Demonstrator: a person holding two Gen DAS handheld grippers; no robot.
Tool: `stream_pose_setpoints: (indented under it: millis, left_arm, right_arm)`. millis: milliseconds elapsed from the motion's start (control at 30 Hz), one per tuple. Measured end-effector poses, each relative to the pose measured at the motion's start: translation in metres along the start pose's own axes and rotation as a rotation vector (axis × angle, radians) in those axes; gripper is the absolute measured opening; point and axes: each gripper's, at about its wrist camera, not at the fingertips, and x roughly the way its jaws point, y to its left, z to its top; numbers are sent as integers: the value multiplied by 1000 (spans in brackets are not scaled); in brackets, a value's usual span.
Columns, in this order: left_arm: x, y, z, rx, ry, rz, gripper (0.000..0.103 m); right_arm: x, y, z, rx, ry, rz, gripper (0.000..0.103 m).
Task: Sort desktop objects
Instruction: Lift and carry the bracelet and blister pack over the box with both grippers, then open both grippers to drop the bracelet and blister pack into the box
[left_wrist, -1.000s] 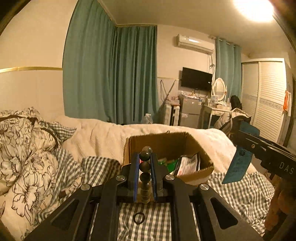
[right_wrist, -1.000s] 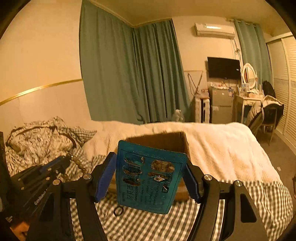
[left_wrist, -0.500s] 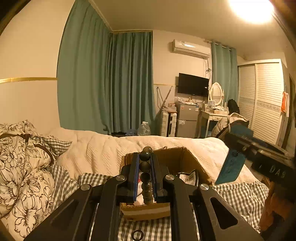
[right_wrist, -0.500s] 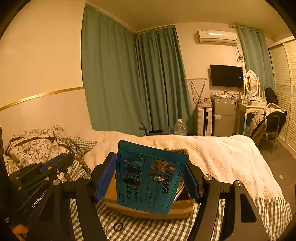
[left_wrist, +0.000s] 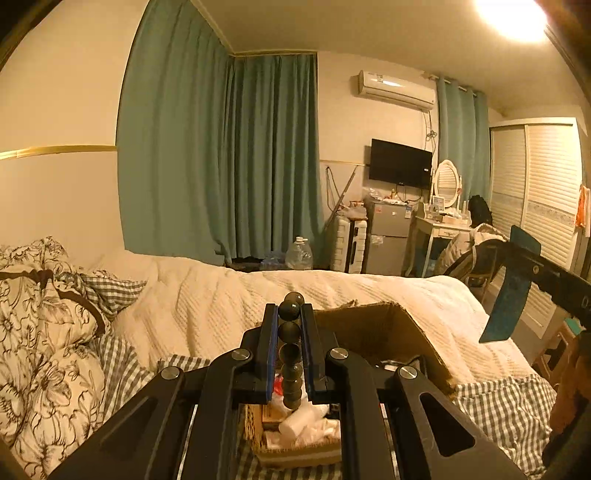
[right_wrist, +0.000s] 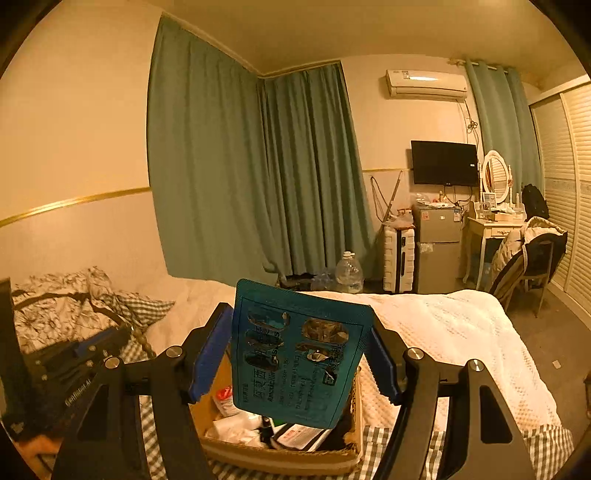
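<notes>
A string of dark round beads (left_wrist: 290, 347) is clamped between the closed fingers of the left gripper (left_wrist: 289, 345), while a teal foil blister pack of pills (right_wrist: 295, 354) is pinched edge to edge by the right gripper (right_wrist: 295, 360); both are held above an open brown cardboard box (right_wrist: 280, 456) of sundries on a checked bedsheet (left_wrist: 506, 413). Release is judged best made once each item is centred over the opening, clear of the box rim.

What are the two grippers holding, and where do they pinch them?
The left gripper pinches a string of dark beads near its upper end. The right gripper clamps a teal pill blister sheet by its two side edges.
</notes>
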Motion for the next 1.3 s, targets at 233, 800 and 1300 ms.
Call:
stream_pose_setpoints:
  millis: [233, 800, 1300]
  left_arm:
    - [51, 1, -14, 14, 66, -7, 11]
    - [160, -17, -59, 49, 241, 6, 11]
    - [159, -19, -56, 35, 261, 41, 51]
  right_arm:
    - [46, 0, -14, -27, 75, -3, 68]
    - [151, -17, -64, -75, 283, 13, 68]
    - [169, -8, -82, -107, 359, -16, 70]
